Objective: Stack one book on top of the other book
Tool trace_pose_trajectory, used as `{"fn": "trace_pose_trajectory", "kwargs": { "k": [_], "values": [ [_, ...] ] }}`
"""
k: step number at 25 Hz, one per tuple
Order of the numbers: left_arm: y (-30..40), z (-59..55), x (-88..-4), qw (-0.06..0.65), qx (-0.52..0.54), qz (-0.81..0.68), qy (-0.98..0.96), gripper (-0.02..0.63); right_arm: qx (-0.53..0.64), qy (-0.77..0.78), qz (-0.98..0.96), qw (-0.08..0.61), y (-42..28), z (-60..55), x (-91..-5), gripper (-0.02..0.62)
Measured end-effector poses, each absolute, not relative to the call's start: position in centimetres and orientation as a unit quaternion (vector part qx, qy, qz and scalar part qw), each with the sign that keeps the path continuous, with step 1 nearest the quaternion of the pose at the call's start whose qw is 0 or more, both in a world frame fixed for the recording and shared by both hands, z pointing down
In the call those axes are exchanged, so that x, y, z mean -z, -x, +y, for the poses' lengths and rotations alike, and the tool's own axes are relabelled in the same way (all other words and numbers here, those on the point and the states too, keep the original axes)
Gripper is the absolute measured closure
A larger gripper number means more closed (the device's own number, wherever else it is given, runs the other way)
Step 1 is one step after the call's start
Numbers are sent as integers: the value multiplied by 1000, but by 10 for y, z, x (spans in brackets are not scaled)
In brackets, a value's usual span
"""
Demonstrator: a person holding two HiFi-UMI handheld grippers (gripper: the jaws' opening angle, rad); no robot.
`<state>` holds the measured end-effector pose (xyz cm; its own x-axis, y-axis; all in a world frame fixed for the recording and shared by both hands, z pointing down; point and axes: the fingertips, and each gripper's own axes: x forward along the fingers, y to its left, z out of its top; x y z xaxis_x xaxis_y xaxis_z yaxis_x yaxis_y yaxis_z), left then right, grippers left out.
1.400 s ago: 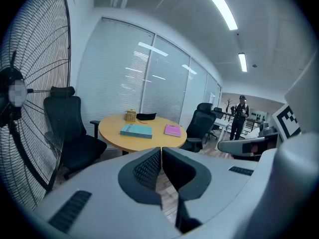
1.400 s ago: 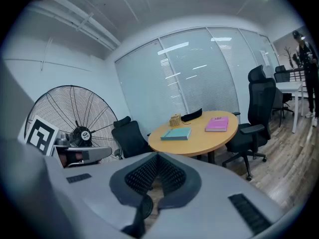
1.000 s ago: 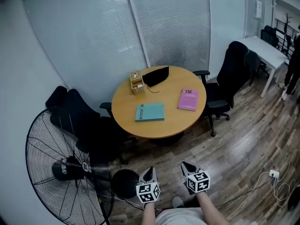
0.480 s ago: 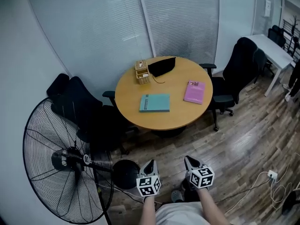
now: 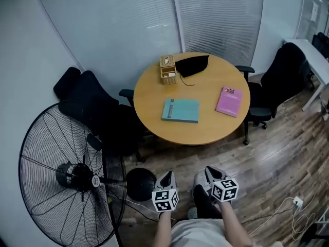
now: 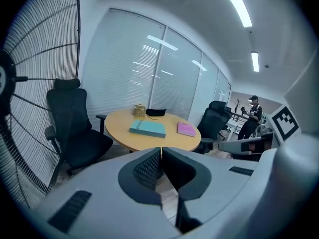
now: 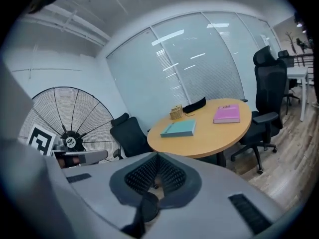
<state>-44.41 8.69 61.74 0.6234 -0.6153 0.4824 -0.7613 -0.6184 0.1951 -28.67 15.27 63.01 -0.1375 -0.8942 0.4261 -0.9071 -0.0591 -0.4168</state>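
1. Compared with the earlier frames, the round tabletop sat further to the right in the head view, the standing fan filled more of the lower left corner, and both grippers appeared slightly more to the right.
2. The left gripper was held low, close to the person's body and above the wooden floor, well apart from the tabletop. Its jaws were closed together, with nothing between them.
3. The right gripper was near the left one and also far from the tabletop. Its jaws were pressed together too, and they were empty.
4. The teal book lay flat near the middle of the tabletop. The pink book lay flat near the right edge. The two books were apart from each other, not stacked.
5. At the far side of the tabletop stood a small wicker box, with a black pouch just beside it.
6. One black chair stood to the left of the tabletop and another chair to the right.
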Motion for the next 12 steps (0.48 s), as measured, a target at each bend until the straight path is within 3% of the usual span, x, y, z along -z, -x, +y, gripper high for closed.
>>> {"fn": "trace_pose_trajectory", "kwargs": {
  "k": [12],
  "values": [
    [379, -49, -597, 187, -203, -404, -872, 574, -328, -638, -696, 27, 200, 10, -623, 574]
  ]
}}
